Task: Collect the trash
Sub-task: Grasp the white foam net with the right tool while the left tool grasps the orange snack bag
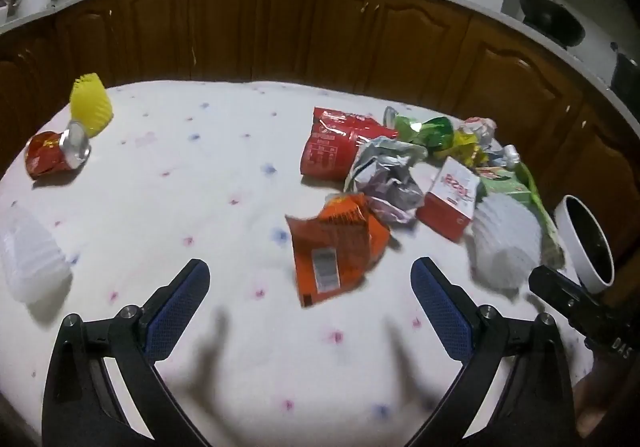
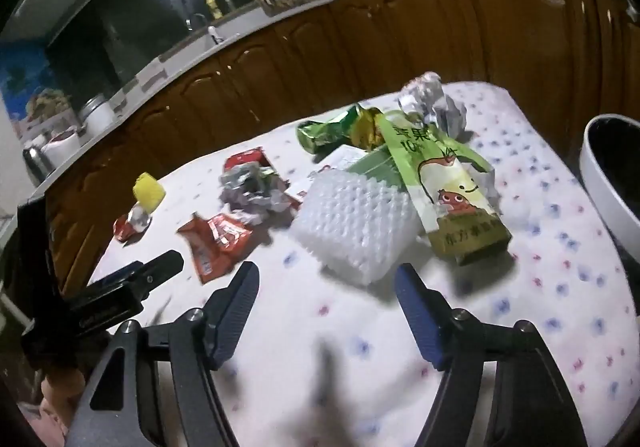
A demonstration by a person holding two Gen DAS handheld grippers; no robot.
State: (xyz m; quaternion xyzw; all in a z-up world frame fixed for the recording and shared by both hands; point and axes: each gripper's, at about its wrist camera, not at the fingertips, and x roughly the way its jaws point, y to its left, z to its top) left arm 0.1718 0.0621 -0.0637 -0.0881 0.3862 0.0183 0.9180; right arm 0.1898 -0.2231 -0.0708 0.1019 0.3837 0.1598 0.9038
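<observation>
Trash (image 1: 400, 175) lies in a heap on the spotted white tablecloth (image 1: 200, 167), near a white bin (image 1: 586, 243). Just past the left gripper (image 1: 310, 281) lies an orange wrapper (image 1: 332, 247). Both the left and right gripper (image 2: 326, 283) gape wide, holding nothing.

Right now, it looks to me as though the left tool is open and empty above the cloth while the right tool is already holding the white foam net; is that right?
Not quite. The right tool holds nothing: in the right wrist view it stands open, with the white foam net lying on the cloth beyond its tips. The left tool is indeed open and empty above the cloth.
</observation>
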